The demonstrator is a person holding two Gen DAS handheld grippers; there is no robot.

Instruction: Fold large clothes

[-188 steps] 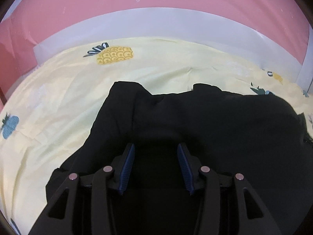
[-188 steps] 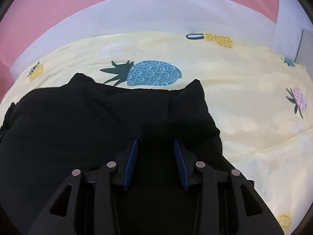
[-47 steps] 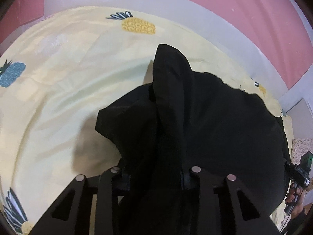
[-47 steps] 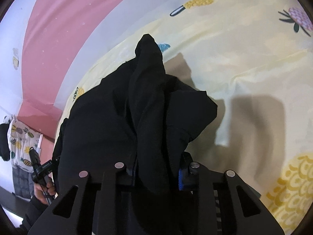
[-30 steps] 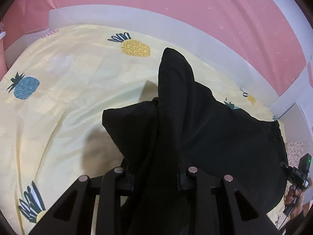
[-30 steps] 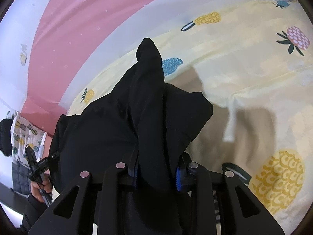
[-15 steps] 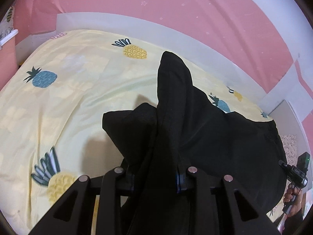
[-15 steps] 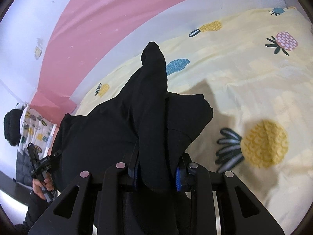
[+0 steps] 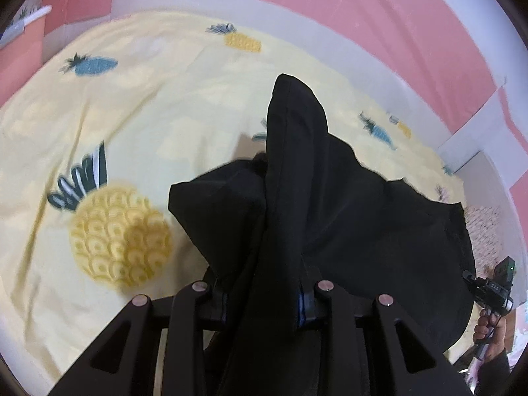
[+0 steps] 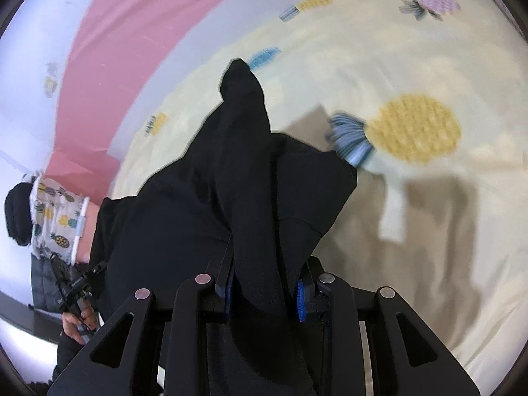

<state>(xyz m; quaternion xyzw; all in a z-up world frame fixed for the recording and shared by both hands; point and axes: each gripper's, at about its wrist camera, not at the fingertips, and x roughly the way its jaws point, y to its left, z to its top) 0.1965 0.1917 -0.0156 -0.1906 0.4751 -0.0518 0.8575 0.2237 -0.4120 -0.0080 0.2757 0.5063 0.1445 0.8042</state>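
A large black garment (image 9: 346,204) hangs lifted above a yellow pineapple-print bed sheet (image 9: 138,125). My left gripper (image 9: 264,303) is shut on a bunched fold of the garment, which stands up in a peak between the jaws. In the right wrist view my right gripper (image 10: 265,288) is shut on another fold of the same garment (image 10: 198,204). The cloth spans between both grippers. The blue pads (image 10: 301,293) are mostly hidden by fabric.
The sheet (image 10: 412,66) covers a bed against a pink wall (image 9: 297,6) with a white band. The other hand-held gripper shows at the right edge of the left wrist view (image 9: 495,293) and at the lower left of the right wrist view (image 10: 76,283).
Both grippers, open over the flat garment earlier, have shut on it and lifted it. Over the last second they keep moving back across the sheet, the pineapple prints sliding closer.
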